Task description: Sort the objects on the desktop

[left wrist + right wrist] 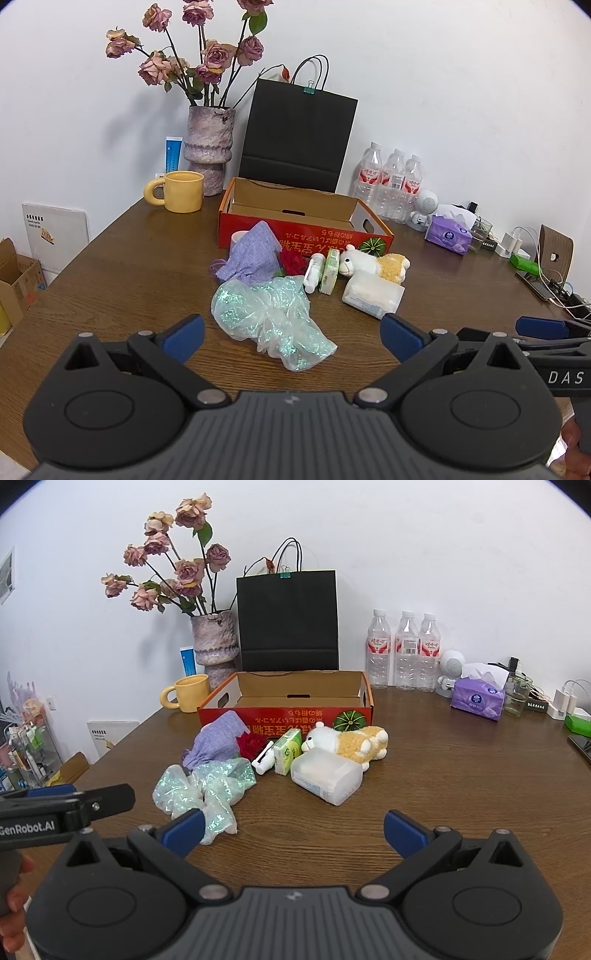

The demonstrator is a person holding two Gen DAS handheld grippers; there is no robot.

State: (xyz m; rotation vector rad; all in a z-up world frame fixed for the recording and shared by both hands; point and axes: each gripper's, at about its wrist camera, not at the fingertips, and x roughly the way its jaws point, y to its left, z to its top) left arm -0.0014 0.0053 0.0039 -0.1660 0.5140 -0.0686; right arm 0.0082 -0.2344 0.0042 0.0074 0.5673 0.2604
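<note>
A pile of small objects lies on the wooden table (129, 280) in front of an open red cardboard box (303, 218): an iridescent plastic bag (266, 317), a purple cloth (255, 254), a red flower (293, 260), a white bottle (314, 271), a green packet (330, 271), a plush sheep (373, 264) and a translucent white container (373, 293). My left gripper (291, 338) is open, just short of the bag. My right gripper (293, 829) is open, short of the container (327, 775); the box (291, 701) stands behind.
At the back stand a yellow mug (181, 190), a vase of roses (208, 147), a black paper bag (295, 136), three water bottles (391, 181), a purple tissue pack (448, 234), and chargers and cables (524, 258) at the right edge.
</note>
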